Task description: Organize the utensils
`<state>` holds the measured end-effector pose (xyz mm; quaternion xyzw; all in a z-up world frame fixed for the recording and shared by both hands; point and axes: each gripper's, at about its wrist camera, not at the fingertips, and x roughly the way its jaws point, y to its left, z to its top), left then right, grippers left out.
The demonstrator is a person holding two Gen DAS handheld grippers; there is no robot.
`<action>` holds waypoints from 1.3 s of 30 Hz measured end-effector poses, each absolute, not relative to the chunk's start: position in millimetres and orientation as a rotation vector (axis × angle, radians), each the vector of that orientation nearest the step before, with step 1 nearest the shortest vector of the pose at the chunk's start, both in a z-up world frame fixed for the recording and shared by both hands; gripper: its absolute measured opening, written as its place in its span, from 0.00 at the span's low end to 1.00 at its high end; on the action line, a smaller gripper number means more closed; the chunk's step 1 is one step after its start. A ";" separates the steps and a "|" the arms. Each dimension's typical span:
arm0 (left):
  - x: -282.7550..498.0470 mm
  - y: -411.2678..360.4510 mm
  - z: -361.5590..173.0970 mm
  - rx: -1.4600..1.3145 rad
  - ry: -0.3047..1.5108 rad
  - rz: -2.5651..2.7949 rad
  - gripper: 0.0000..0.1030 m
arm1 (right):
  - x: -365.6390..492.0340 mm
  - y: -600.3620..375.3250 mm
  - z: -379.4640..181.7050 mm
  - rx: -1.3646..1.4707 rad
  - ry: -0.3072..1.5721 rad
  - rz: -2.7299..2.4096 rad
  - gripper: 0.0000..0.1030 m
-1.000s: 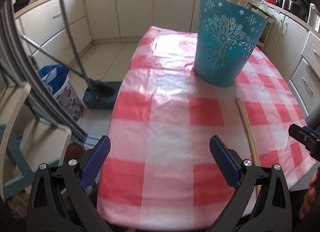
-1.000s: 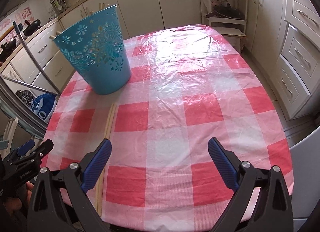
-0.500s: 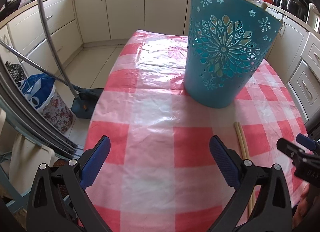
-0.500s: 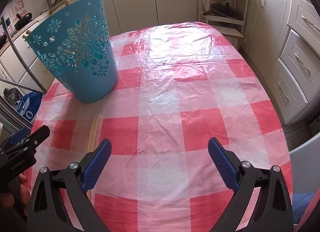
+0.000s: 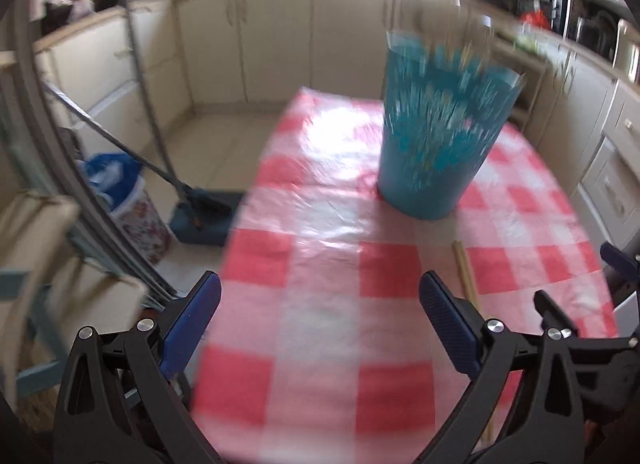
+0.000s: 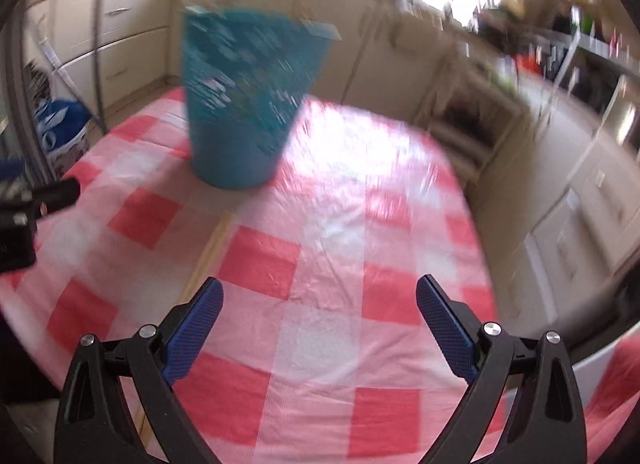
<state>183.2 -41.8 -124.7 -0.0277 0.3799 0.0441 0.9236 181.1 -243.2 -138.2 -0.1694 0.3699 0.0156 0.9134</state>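
A pair of light wooden chopsticks (image 5: 464,268) lies on the red-and-white checked tablecloth (image 5: 320,304), in front of a tall blue cut-out basket (image 5: 440,131). The right wrist view shows the same chopsticks (image 6: 212,248) running toward my left finger, and the basket (image 6: 244,103) at the far left. My left gripper (image 5: 318,320) hangs open over the near cloth, left of the chopsticks. My right gripper (image 6: 318,320) is open too, with nothing between its fingers. Both views are blurred by motion.
Cream kitchen cabinets (image 5: 280,43) ring the room. A blue dustpan with a long handle (image 5: 204,215) and a blue bag (image 5: 112,175) stand on the floor left of the table. Drawers (image 6: 580,223) sit close on the right. The table edge (image 5: 236,232) drops off at left.
Both grippers have pulled back and tilted up, so the basket looks smaller and farther. The right view has swung rightward toward the window. Both stay open.
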 end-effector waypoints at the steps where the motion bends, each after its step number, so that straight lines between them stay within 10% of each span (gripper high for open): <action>1: 164.4 -36.3 -113.2 -0.064 0.745 0.098 0.93 | 163.7 -231.1 -129.3 -0.423 0.696 0.041 0.91; 11: -63.2 47.5 -25.1 -0.187 0.286 0.256 0.93 | -15.2 -113.6 -69.3 -0.860 0.117 0.210 0.93; 19: -173.5 167.9 -20.7 -0.489 0.264 0.441 0.93 | -118.3 7.3 -67.2 -1.127 -0.190 0.287 0.93; 39: -314.8 294.5 -120.7 -0.788 0.298 0.805 0.93 | -181.9 148.5 -126.7 -1.157 0.176 0.699 0.93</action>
